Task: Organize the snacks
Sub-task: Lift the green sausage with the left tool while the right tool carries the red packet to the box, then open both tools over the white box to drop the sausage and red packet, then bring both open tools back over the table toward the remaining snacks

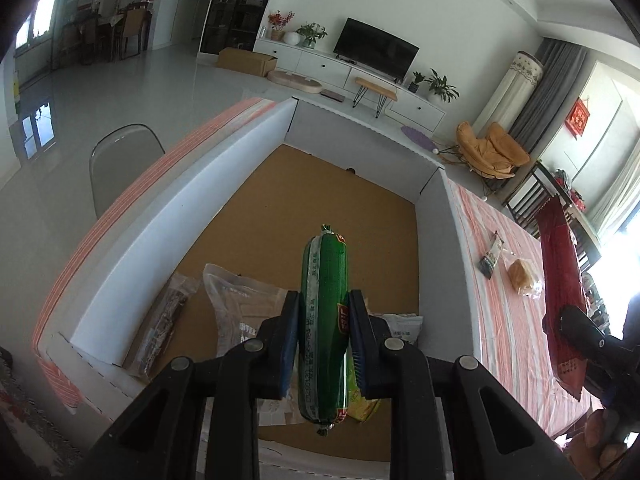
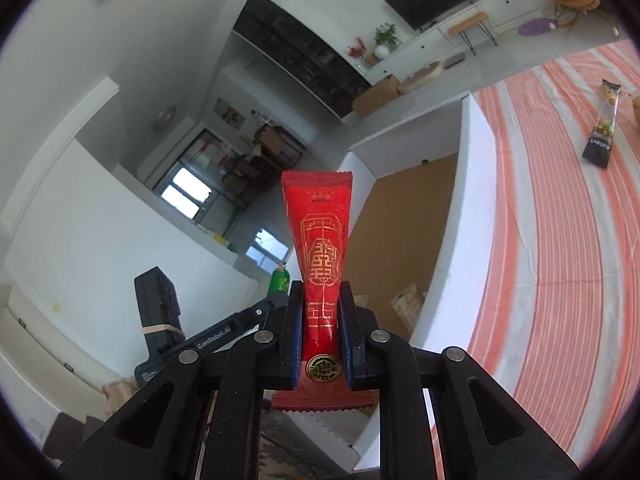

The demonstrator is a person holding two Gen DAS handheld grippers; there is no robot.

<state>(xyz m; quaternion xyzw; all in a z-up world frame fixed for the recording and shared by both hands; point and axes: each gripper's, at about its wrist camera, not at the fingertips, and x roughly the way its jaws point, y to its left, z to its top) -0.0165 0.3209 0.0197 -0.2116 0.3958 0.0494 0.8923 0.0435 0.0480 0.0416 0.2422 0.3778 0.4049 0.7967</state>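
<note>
My left gripper (image 1: 324, 300) is shut on a green sausage stick (image 1: 326, 264), held lengthwise above a white-walled box (image 1: 132, 236) with a brown floor. Clear snack packets (image 1: 236, 296) lie in the box's near corner, and a yellow pack (image 1: 362, 404) shows under the sausage. My right gripper (image 2: 320, 292) is shut on a red packet with gold print (image 2: 318, 216), raised beside the box's right wall (image 2: 472, 184). The left wrist view shows that red packet (image 1: 560, 264) at the right edge. In the right wrist view, the sausage's green tip (image 2: 280, 280) peeks out behind the left gripper's body (image 2: 224, 332).
On the red-and-white striped tablecloth (image 2: 560, 240) to the right of the box lie a dark snack bar (image 1: 491, 256) and a bagged bread roll (image 1: 524, 276). A grey chair (image 1: 120, 164) stands beyond the box's left wall. The far half of the box floor (image 1: 320, 188) is bare.
</note>
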